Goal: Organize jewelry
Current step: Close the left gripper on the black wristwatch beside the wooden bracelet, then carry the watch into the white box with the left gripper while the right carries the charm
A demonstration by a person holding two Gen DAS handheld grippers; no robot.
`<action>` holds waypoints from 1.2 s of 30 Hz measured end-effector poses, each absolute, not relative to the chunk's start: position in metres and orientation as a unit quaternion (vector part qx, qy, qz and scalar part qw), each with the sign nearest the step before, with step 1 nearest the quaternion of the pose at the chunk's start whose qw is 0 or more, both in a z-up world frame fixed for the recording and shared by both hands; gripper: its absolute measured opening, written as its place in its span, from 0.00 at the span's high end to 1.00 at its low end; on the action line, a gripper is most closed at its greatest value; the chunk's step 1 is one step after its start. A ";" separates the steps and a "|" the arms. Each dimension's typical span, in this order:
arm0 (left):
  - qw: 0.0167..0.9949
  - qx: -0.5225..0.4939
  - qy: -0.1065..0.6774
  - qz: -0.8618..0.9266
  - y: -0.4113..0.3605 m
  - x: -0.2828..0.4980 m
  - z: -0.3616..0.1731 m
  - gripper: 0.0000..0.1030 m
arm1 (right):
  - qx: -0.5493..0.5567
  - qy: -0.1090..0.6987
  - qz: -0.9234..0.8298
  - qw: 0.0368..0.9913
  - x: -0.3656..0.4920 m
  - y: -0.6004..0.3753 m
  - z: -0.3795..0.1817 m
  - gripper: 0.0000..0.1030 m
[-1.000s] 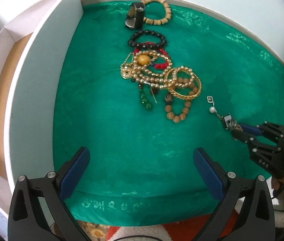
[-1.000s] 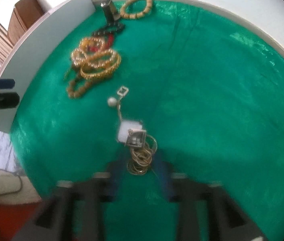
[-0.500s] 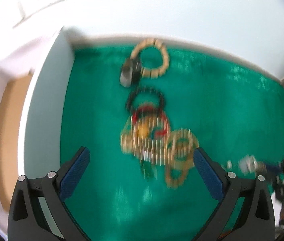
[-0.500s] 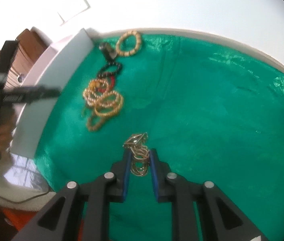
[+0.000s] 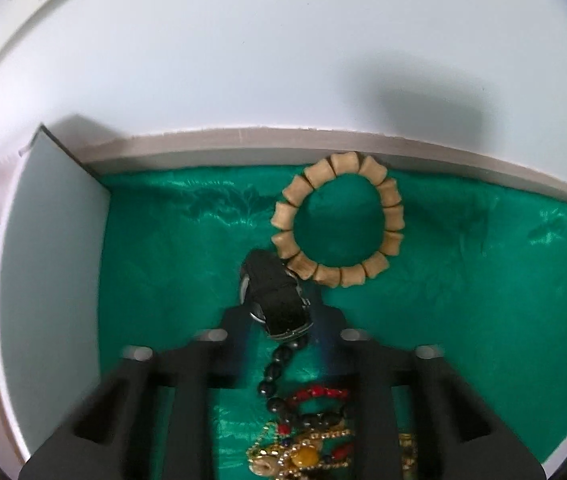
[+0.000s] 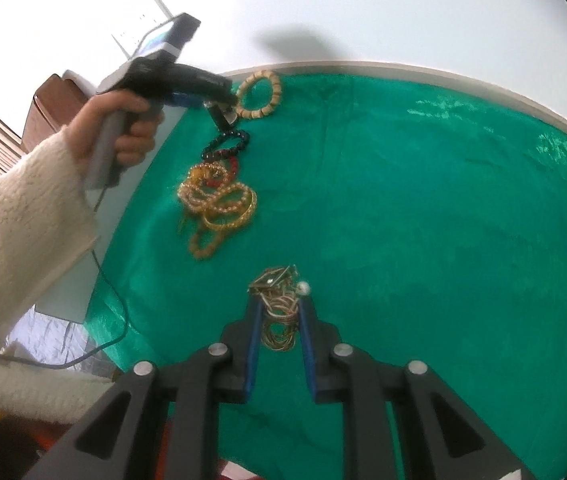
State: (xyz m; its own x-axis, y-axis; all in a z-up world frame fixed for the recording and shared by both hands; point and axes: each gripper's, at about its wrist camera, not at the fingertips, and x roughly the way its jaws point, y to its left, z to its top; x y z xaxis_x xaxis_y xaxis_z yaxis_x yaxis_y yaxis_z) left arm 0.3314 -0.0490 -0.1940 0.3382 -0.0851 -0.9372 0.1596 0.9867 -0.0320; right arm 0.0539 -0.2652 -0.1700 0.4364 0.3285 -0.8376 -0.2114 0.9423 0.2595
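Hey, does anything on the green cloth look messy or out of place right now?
Yes. The gold beads lie knotted in one heap with a red strand, and the black bracelet overlaps it. The wooden bracelet lies neatly apart.

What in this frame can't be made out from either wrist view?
- Black-strapped wristwatch: dial hidden by its own strap in the left view; tiny in the right.
- Left gripper: whether the pads pinch the watch is unclear.
- Tangled gold bead pile: cut off by the left view's bottom edge and gripper body.
- Fine gold chain bundle: too tangled to separate.
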 end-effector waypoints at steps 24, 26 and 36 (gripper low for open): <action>0.865 -0.123 0.480 0.080 0.179 0.057 -0.029 0.82 | -0.039 0.395 0.417 0.818 0.119 -0.060 -0.045 0.82; 0.858 -0.134 0.485 0.104 0.203 0.053 -0.042 0.82 | -0.050 0.396 0.440 0.805 0.125 -0.021 -0.045 0.82; 0.827 -0.169 0.518 0.139 0.278 0.054 -0.109 0.82 | -0.132 0.432 0.466 0.760 0.140 0.161 -0.097 0.82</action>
